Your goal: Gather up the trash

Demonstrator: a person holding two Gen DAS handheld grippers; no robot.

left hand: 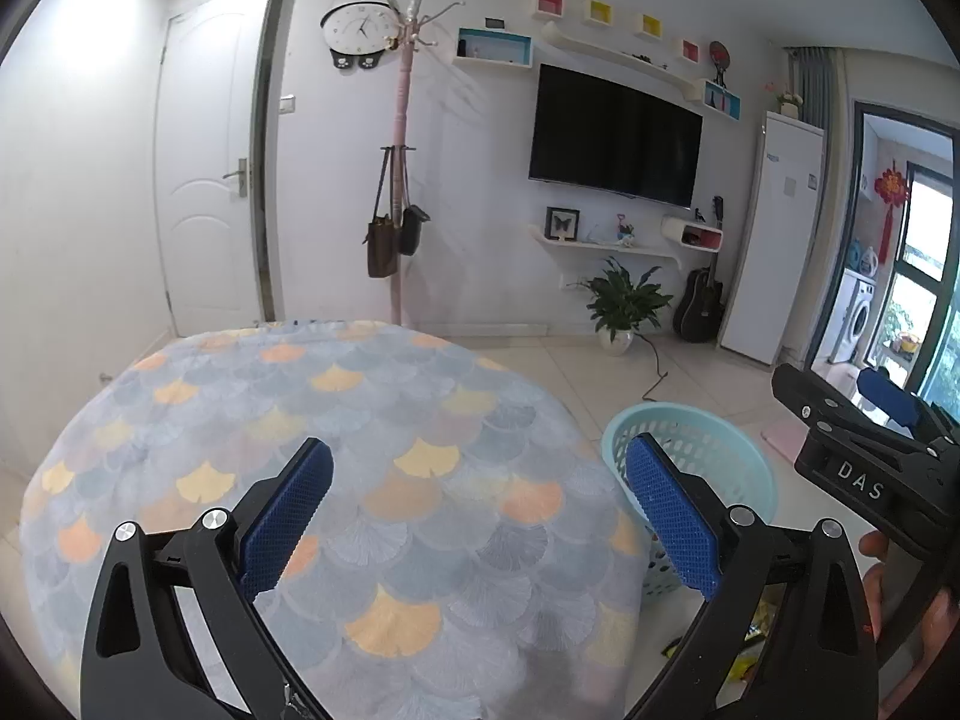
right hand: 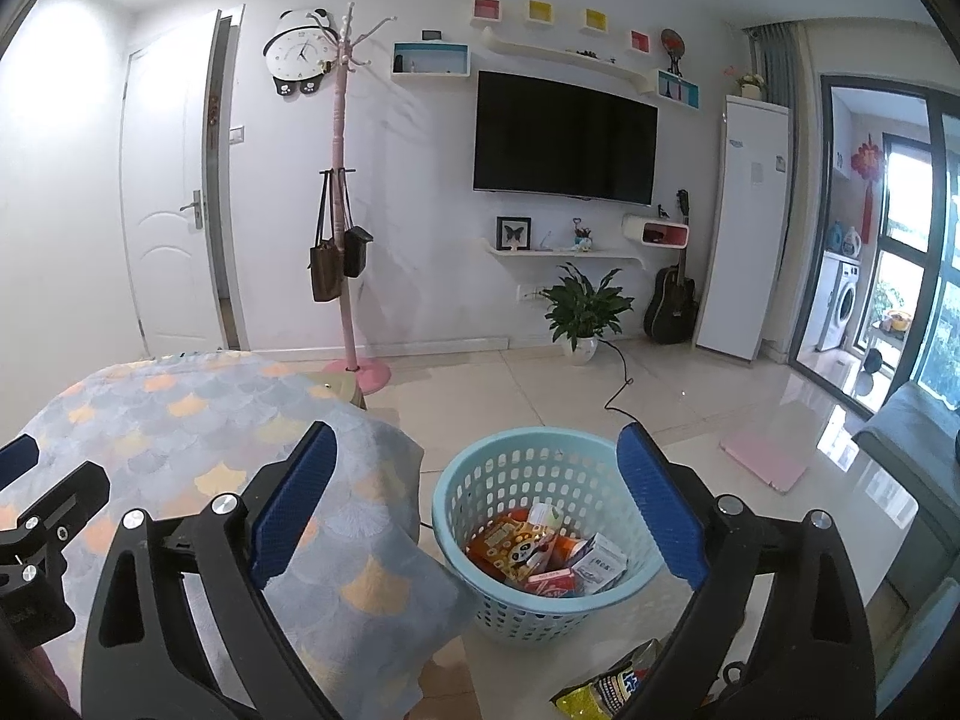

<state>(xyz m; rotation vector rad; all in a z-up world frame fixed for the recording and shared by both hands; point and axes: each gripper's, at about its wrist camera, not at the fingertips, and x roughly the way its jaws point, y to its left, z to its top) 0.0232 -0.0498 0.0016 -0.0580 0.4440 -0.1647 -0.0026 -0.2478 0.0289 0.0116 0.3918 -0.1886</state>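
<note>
A light blue perforated basket (right hand: 474, 480) stands on the floor beside the table and holds several snack wrappers and small boxes (right hand: 546, 552). It also shows in the left wrist view (left hand: 738, 444). My right gripper (right hand: 477, 501) is open and empty, hovering above the basket. A yellow snack bag (right hand: 606, 690) lies on the floor in front of the basket, partly hidden by my right finger. My left gripper (left hand: 477, 516) is open and empty above the table's patterned cloth (left hand: 336, 420). The right gripper's body (left hand: 864, 450) shows at the right of the left wrist view.
A pink coat stand with bags (right hand: 345, 252), a potted plant (right hand: 582, 312), a guitar (right hand: 672, 300) and a white cabinet (right hand: 744, 228) line the far wall. A black cable (right hand: 618, 384) and a pink mat (right hand: 765, 459) lie on the floor. A grey sofa (right hand: 912, 462) is right.
</note>
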